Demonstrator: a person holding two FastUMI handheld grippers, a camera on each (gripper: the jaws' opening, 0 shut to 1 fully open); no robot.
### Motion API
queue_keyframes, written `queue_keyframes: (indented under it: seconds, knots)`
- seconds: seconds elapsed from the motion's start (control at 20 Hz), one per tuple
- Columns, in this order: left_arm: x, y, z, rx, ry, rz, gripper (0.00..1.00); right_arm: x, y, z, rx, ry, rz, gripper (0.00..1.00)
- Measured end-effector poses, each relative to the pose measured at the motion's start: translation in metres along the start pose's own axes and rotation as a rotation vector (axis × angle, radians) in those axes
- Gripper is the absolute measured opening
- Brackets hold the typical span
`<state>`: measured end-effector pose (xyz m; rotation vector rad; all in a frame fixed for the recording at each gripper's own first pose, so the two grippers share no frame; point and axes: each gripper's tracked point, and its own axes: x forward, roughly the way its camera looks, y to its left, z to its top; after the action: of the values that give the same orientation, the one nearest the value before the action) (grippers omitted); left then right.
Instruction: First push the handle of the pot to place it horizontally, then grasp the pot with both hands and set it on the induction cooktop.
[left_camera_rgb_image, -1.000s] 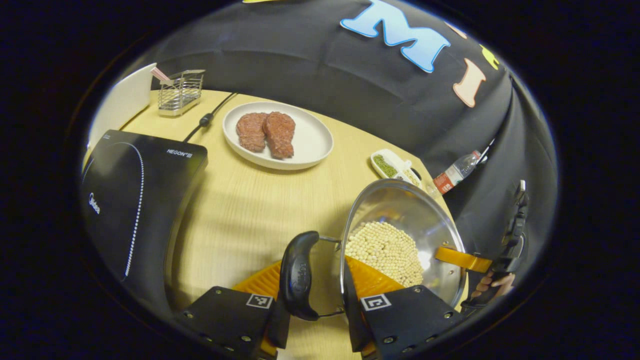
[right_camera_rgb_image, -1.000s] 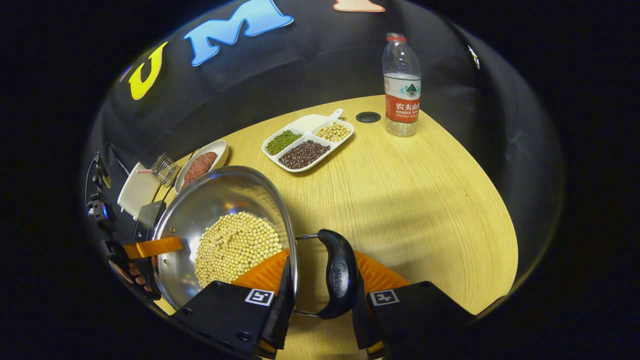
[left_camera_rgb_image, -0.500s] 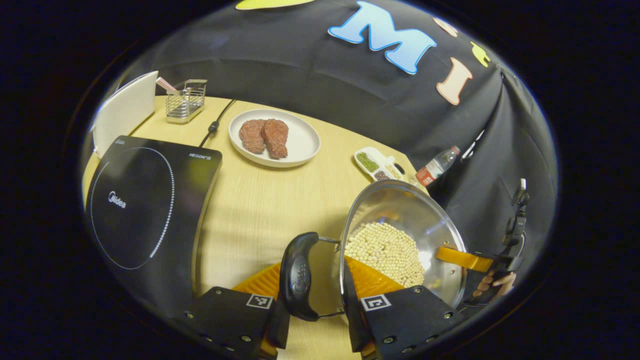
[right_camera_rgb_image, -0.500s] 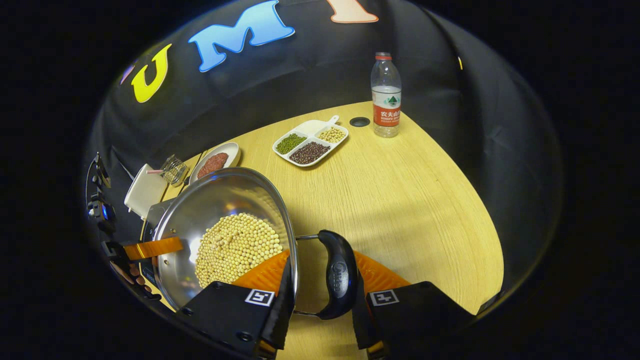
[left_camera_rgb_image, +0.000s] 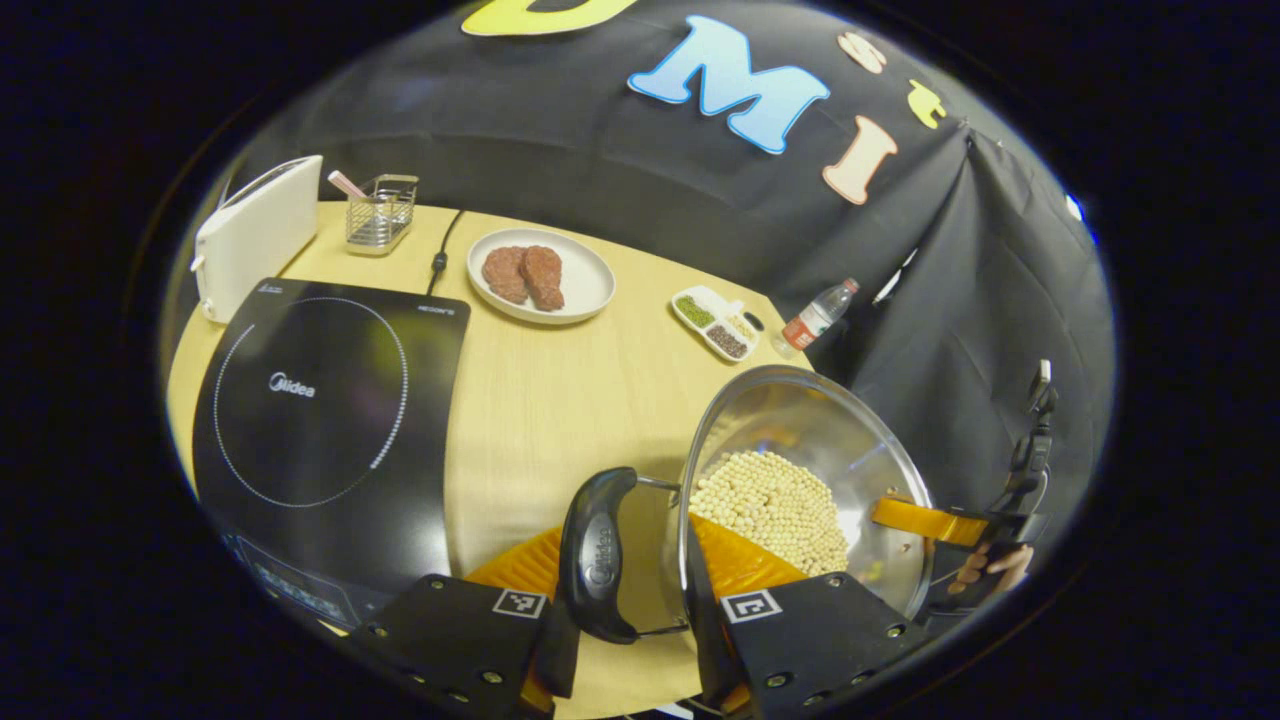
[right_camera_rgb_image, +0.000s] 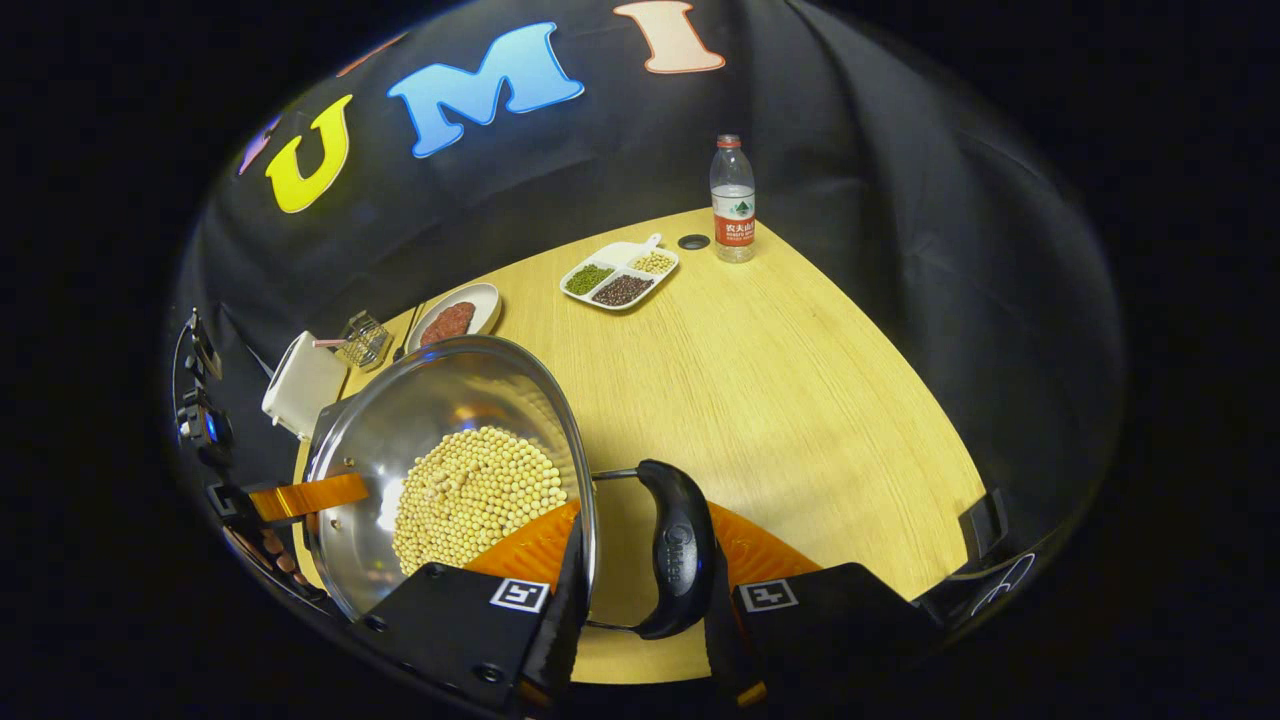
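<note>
1. Left gripper (left_camera_rgb_image: 625, 620) clamped on the pot's black side handle (left_camera_rgb_image: 597, 568).
2. Right gripper (right_camera_rgb_image: 640, 625) clamped on the opposite handle (right_camera_rgb_image: 678, 562).
3. Pot (left_camera_rgb_image: 800, 480), full of soybeans (right_camera_rgb_image: 478, 495), held above the table (right_camera_rgb_image: 780, 400).
4. Induction cooktop (left_camera_rgb_image: 320, 410) lies left of the pot, well apart.

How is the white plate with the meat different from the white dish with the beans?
The round plate is one open surface with two reddish meat patties. The bean dish is oblong, split into compartments holding green, dark and pale beans, with a small handle. Both are white and rest on the wooden table.
</note>
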<state>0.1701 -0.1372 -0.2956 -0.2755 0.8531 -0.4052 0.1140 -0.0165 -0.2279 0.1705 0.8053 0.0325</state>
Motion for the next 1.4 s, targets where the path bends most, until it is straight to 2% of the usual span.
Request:
queue_keyframes:
  seconds: [0.1,0.45,0.5,0.65,0.8,0.85,0.9,0.95,1.0,1.05,1.2,1.25,1.3,1.35,1.4]
  knots:
    - [-0.017,0.008,-0.001,0.005,-0.001,-0.005,0.53,-0.009,0.012,-0.008,0.008,-0.002,-0.004,0.55]
    - [-0.07,0.061,0.004,0.001,-0.012,0.0,0.53,-0.025,0.073,-0.034,0.012,0.002,0.001,0.55]
    - [-0.078,0.072,0.006,-0.003,-0.016,0.009,0.48,-0.024,0.085,-0.035,0.006,0.005,0.01,0.52]
    - [-0.099,0.107,0.014,-0.017,-0.041,0.047,0.48,-0.014,0.118,-0.041,-0.003,0.032,0.049,0.55]
    - [-0.115,0.143,0.022,-0.048,-0.062,0.088,0.48,-0.004,0.153,-0.036,-0.041,0.031,0.087,0.52]
    - [-0.122,0.155,0.026,-0.056,-0.073,0.099,0.53,0.001,0.165,-0.033,-0.053,0.027,0.1,0.52]
    - [-0.128,0.166,0.03,-0.061,-0.082,0.109,0.48,0.005,0.177,-0.031,-0.063,0.024,0.113,0.54]
    - [-0.13,0.177,0.033,-0.066,-0.09,0.119,0.48,0.009,0.189,-0.029,-0.072,0.025,0.126,0.55]
    - [-0.134,0.187,0.037,-0.068,-0.098,0.129,0.48,0.012,0.2,-0.028,-0.07,0.029,0.136,0.51]
    - [-0.138,0.2,0.044,-0.074,-0.108,0.14,0.53,0.017,0.211,-0.026,-0.069,0.024,0.149,0.54]
    - [-0.151,0.231,0.057,-0.073,-0.137,0.164,0.53,0.029,0.243,-0.025,-0.082,0.031,0.182,0.54]
    - [-0.152,0.239,0.061,-0.074,-0.141,0.17,0.48,0.032,0.252,-0.025,-0.085,0.035,0.192,0.54]
    - [-0.155,0.247,0.065,-0.076,-0.147,0.175,0.52,0.036,0.261,-0.023,-0.088,0.039,0.201,0.54]
    - [-0.157,0.256,0.068,-0.079,-0.152,0.18,0.44,0.04,0.269,-0.021,-0.088,0.041,0.208,0.54]
    - [-0.159,0.265,0.072,-0.082,-0.158,0.185,0.47,0.044,0.277,-0.018,-0.089,0.042,0.214,0.54]
